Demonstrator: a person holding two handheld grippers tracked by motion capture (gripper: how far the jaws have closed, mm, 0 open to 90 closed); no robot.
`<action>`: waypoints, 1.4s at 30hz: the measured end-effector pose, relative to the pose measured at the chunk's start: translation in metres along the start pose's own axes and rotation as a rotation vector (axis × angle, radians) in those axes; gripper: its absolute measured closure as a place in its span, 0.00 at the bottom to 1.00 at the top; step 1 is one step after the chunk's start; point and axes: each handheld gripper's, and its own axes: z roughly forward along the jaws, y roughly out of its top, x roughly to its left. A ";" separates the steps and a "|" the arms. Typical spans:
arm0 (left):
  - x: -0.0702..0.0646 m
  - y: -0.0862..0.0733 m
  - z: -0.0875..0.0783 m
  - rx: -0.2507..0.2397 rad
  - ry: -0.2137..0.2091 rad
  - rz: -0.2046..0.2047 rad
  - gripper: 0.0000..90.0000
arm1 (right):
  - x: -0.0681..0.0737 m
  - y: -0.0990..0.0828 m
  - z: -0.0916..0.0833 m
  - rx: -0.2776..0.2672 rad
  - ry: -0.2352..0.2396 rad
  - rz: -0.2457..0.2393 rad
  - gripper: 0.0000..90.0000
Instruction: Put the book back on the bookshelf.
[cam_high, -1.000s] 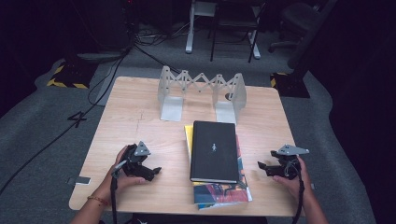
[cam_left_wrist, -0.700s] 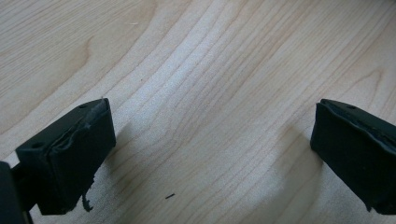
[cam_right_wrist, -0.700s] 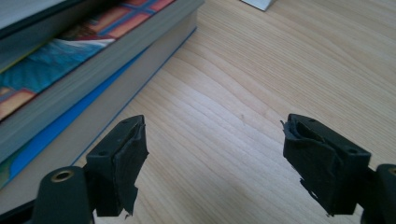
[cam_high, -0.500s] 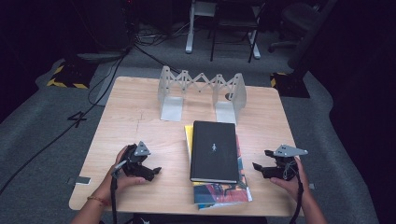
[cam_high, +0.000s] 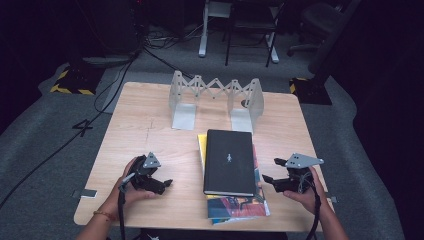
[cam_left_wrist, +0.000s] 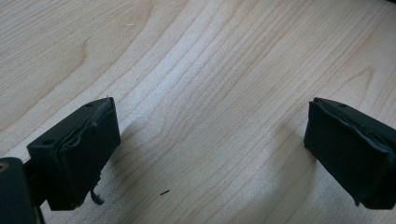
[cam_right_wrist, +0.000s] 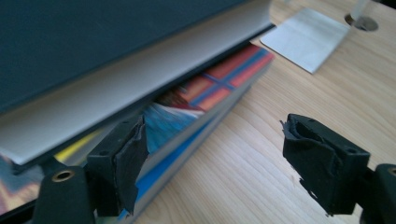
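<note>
Books (cam_high: 230, 175) in a flat stack are what we work at: a dark hardcover book with a plain cover (cam_high: 229, 161) lies on top of a colourful paperback (cam_high: 235, 207), with a yellow edge peeping out on the side away from our right gripper (cam_high: 267, 179). The stack lies just beside that gripper, off its fingertips, and in the right gripper view the hardcover's pale page edge (cam_right_wrist: 140, 88) runs above the bright cover (cam_right_wrist: 219, 81) close against one black pad.

We see the stack resting on a light wooden table (cam_high: 145, 125). Beyond the books, farther from both grippers, a grey metal expanding book rack (cam_high: 216, 97) stands upright with nothing in its slots; one of its flat base plates (cam_right_wrist: 306, 39) shows past the right jaws. Around the table lie grey carpet, black cables and chair legs in a dark room.

Our right gripper's jaws stand well apart and clamp nothing; whether the near pad touches the books we cannot tell. Our left gripper (cam_high: 162, 183) sits on the table well apart from the stack, jaws wide, bare wood between them (cam_left_wrist: 210, 140).
</note>
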 end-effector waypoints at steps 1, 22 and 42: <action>0.000 0.000 0.000 0.001 0.002 -0.001 0.05 | 0.002 0.003 -0.001 -0.004 0.004 -0.008 0.25; -0.007 0.018 0.008 -0.018 -0.043 0.019 0.18 | 0.034 0.037 0.007 -0.025 0.132 -0.048 0.23; -0.026 0.075 0.020 -0.121 0.011 0.133 0.20 | 0.006 0.046 0.048 0.062 0.355 0.104 0.00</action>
